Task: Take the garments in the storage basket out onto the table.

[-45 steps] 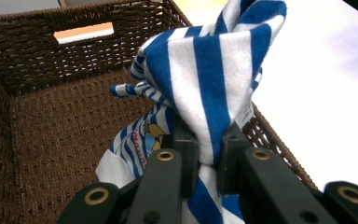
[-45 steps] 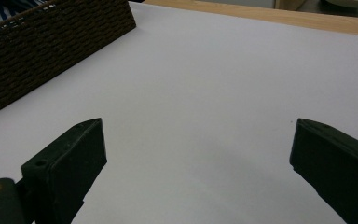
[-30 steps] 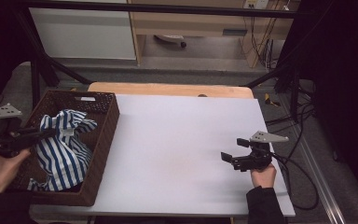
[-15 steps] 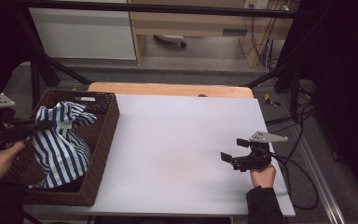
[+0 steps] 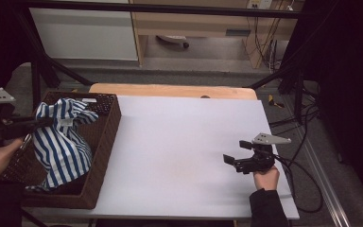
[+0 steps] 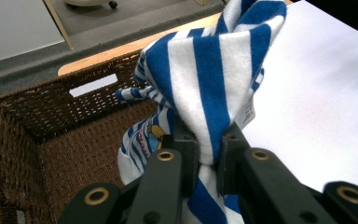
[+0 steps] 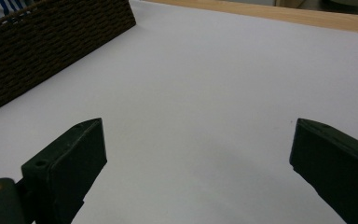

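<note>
- Cloth (image 6: pixel 205 88), blue-and-white striped, hung bunched from the left gripper (image 6: pixel 209 154), whose jaws pinched a fold of it above the basket (image 5: pixel 105 142).
- Lower folds trailed down inside the basket at the table's (image 5: pixel 189 137) left edge.
- Right gripper (image 5: pixel 236 162) sat low over bare table, jaws spread wide, holding nothing.
- Best bet, I'd say: lift high enough for the tail to clear the rim, then swing right without loosening the pinch.
- Count: one cloth, one basket, two grippers.
</note>
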Demonstrator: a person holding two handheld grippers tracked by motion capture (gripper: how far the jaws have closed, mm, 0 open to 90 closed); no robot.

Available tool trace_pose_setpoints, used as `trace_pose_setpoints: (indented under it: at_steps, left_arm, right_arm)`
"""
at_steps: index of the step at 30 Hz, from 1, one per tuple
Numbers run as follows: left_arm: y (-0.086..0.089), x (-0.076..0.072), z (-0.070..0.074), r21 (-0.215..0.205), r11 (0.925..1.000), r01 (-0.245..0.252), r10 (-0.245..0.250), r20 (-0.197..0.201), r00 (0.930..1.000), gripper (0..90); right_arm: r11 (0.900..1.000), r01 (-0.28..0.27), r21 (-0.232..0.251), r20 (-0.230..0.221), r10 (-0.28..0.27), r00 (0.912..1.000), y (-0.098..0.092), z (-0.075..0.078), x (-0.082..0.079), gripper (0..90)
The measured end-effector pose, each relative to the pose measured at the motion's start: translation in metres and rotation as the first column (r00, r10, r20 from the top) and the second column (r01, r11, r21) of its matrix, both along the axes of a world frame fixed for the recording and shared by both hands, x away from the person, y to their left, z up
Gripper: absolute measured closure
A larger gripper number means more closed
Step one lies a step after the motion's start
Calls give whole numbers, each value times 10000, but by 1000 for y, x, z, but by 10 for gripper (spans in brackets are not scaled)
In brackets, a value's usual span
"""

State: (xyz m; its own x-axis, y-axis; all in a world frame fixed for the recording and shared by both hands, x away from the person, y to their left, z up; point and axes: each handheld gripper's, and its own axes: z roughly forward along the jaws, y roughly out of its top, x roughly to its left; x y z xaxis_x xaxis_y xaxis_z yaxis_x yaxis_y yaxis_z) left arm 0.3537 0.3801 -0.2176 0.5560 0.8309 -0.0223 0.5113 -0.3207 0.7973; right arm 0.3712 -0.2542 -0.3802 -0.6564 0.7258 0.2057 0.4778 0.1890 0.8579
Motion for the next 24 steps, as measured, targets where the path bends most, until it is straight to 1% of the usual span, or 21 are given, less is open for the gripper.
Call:
trace_pose_setpoints:
  at_steps: [10, 15, 24]
  left_arm:
    - [-4, 0, 10, 128, 9998, 145, -147, 135, 9998, 816]
    - [-7, 1, 15, 106, 9997, 217, -220, 214, 9995, 817]
    - [-16, 4, 23, 285, 9988, 404, -412, 306, 9987, 816]
  right_arm:
    - [10000, 2, 2, -3, -2, 10000, 0, 0, 0, 41]
    - [10000, -5, -2, -19, 5, 10000, 0, 0, 0, 41]
    - [10000, 5, 5, -8, -5, 10000, 0, 0, 0, 41]
